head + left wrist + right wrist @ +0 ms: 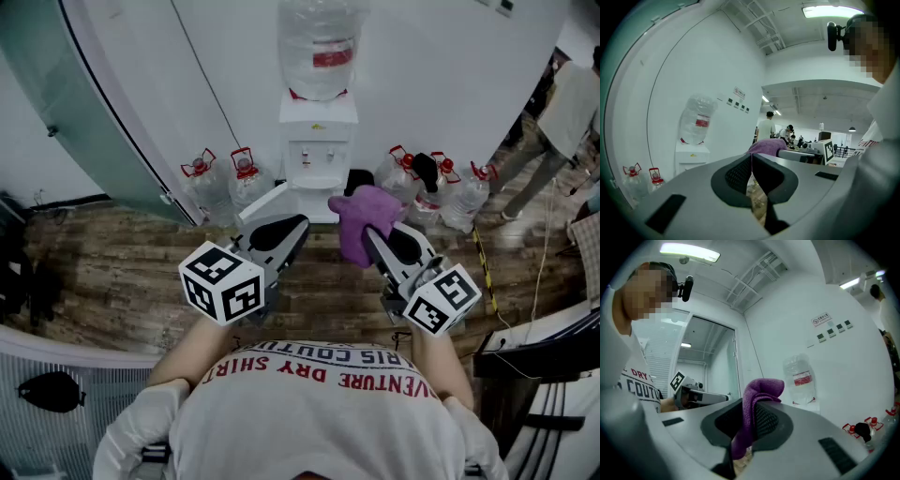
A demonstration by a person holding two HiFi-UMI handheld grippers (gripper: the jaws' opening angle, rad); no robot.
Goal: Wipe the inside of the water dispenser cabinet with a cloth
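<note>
Presently: right gripper [749, 405] pinching purple cloth [761, 388]; left gripper [751, 159] pressed together, empty; water dispenser [319, 141] well apart, wiping apparently not started.

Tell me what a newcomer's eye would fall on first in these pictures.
The purple cloth stands out first, clamped in the right gripper and bunched above its jaws, near the middle of the head view. Straight ahead against the white wall stands the white water dispenser with a clear bottle on top, flanked on the floor by red-capped jugs. The left gripper holds nothing.
</note>
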